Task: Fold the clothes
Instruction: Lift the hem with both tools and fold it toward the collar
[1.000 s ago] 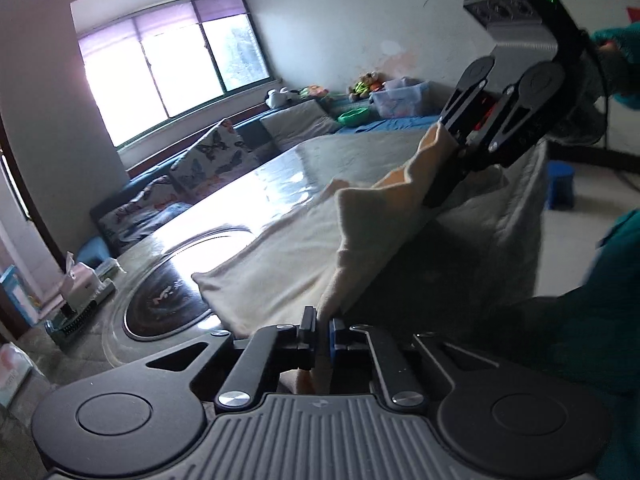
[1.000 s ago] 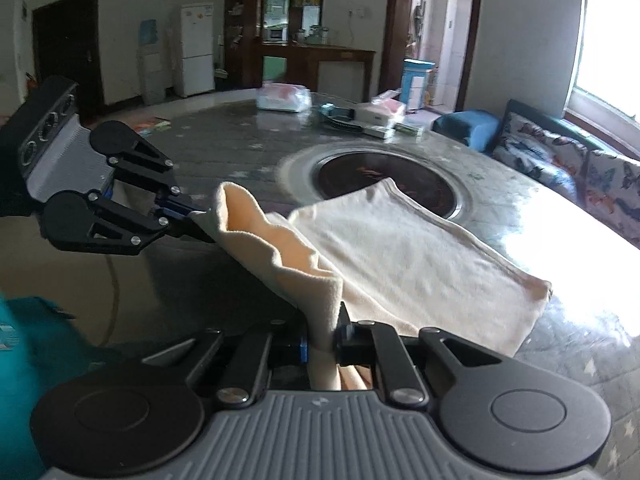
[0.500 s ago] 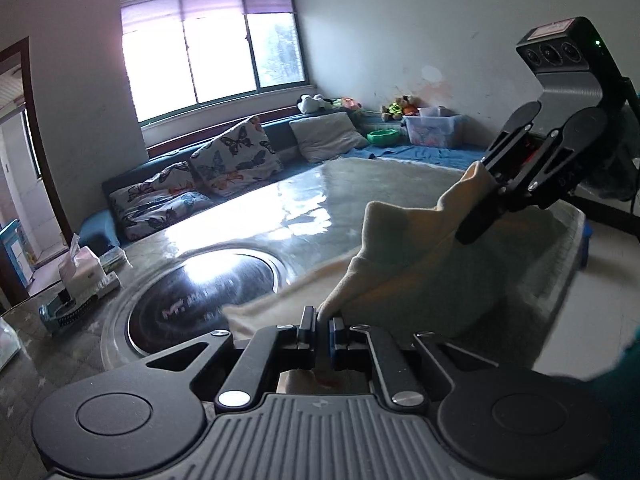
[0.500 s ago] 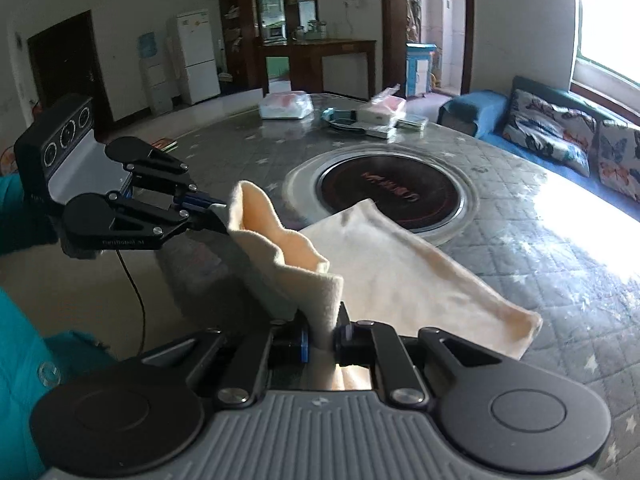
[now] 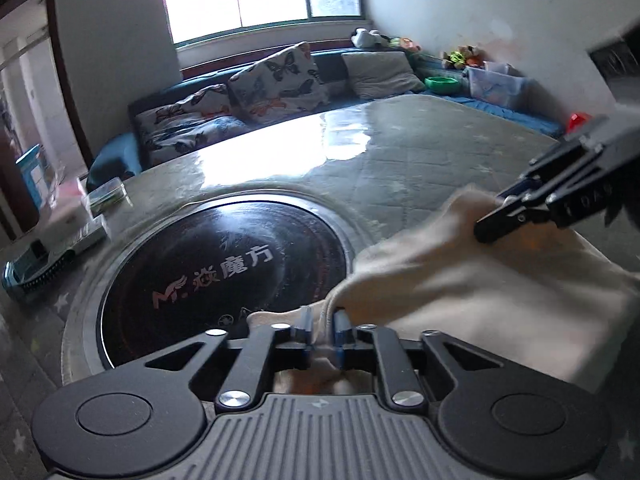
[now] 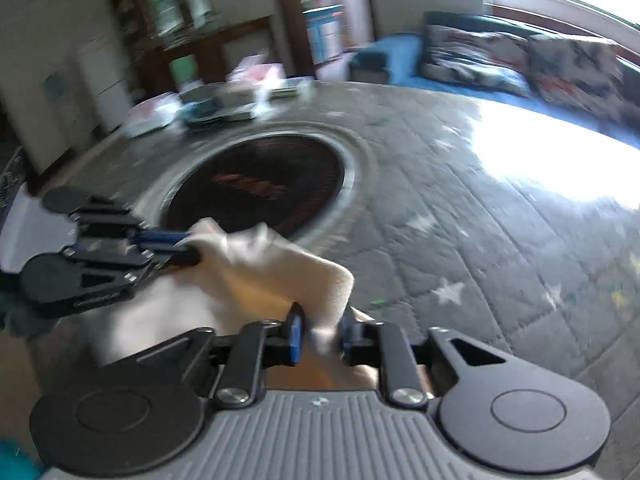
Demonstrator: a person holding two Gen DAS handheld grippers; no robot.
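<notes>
two corners of the cream cloth (image 5: 460, 280) sit pinched, one in the left gripper (image 5: 321, 326), one in the right gripper (image 6: 320, 330); it hangs doubled above the table (image 6: 460, 240), not yet laid flat, near the dark round inset (image 5: 224, 264).

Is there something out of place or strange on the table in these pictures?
Nothing is spilled or damaged. One thing is a little unusual: the cream cloth, held by the left claw and the right claw, partly lies over the rim of the black round cooktop set into the table.
</notes>
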